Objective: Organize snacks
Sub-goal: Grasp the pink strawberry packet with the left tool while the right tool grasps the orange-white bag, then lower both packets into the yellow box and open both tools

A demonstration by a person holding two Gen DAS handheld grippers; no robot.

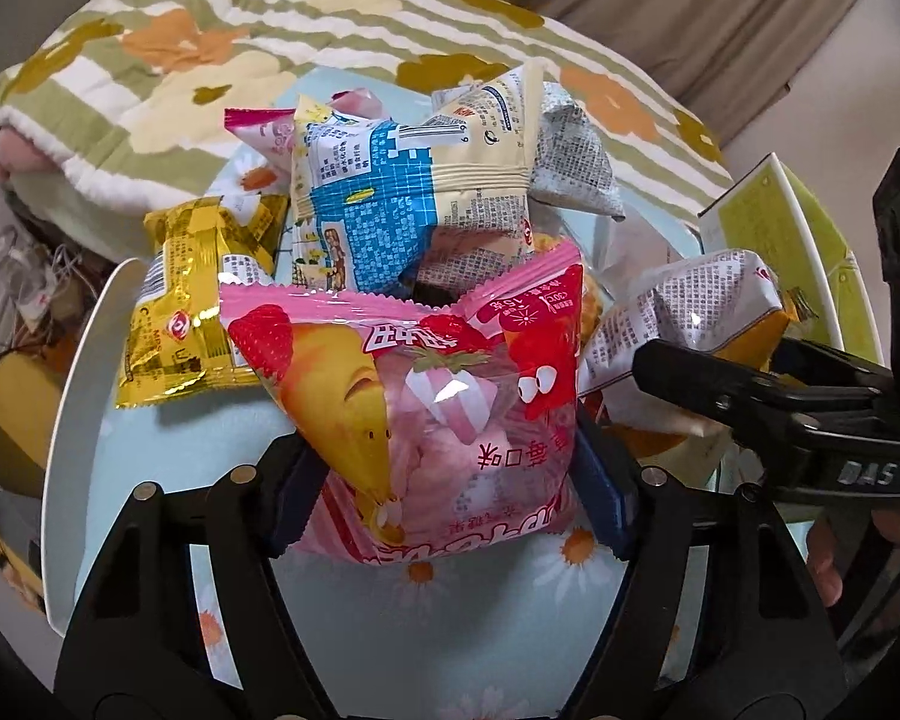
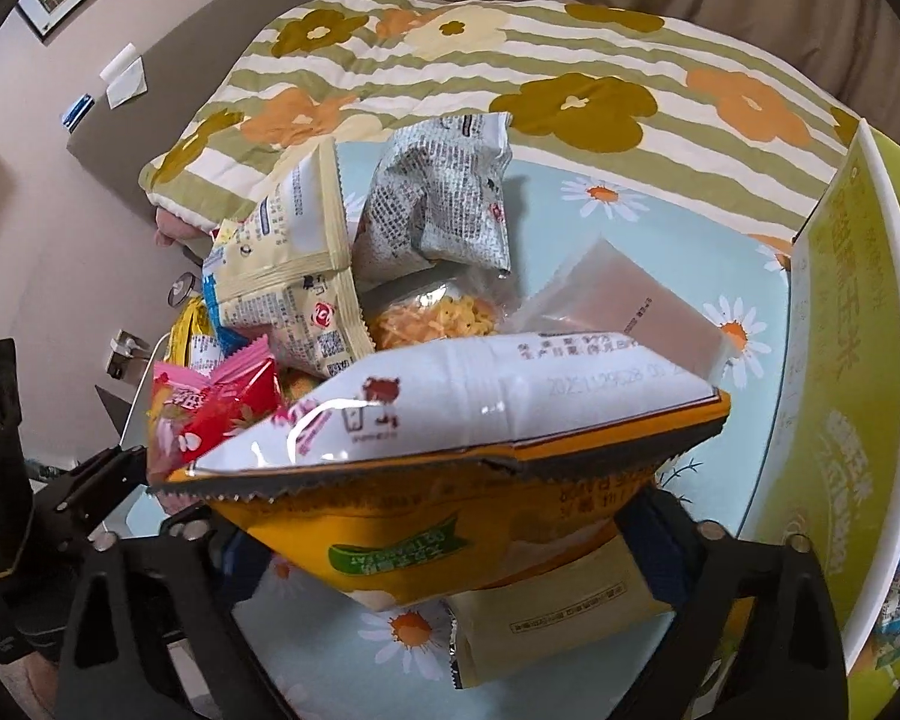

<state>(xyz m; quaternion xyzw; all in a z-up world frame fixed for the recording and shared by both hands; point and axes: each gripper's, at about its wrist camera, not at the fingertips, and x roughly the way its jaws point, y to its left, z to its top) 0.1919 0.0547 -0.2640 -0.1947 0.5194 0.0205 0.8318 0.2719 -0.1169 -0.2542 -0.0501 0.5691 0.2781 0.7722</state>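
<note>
My left gripper (image 1: 450, 480) is shut on a pink strawberry snack bag (image 1: 426, 396), held above the daisy-print tablecloth (image 1: 450, 612). My right gripper (image 2: 444, 534) is shut on an orange and white snack bag (image 2: 450, 438); this bag also shows at the right of the left wrist view (image 1: 690, 312). The pink bag shows at the left of the right wrist view (image 2: 210, 414). Behind lies a pile of snacks: a blue and cream packet (image 1: 390, 180), a gold packet (image 1: 192, 300), a grey printed packet (image 2: 444, 204) and a clear noodle pack (image 2: 444, 312).
A yellow-green box (image 2: 840, 360) stands at the right table edge. A cream packet (image 2: 546, 624) lies under the right gripper. A frosted pouch (image 2: 630, 300) lies beside the pile. A flowered striped quilt (image 2: 480, 72) lies beyond the table.
</note>
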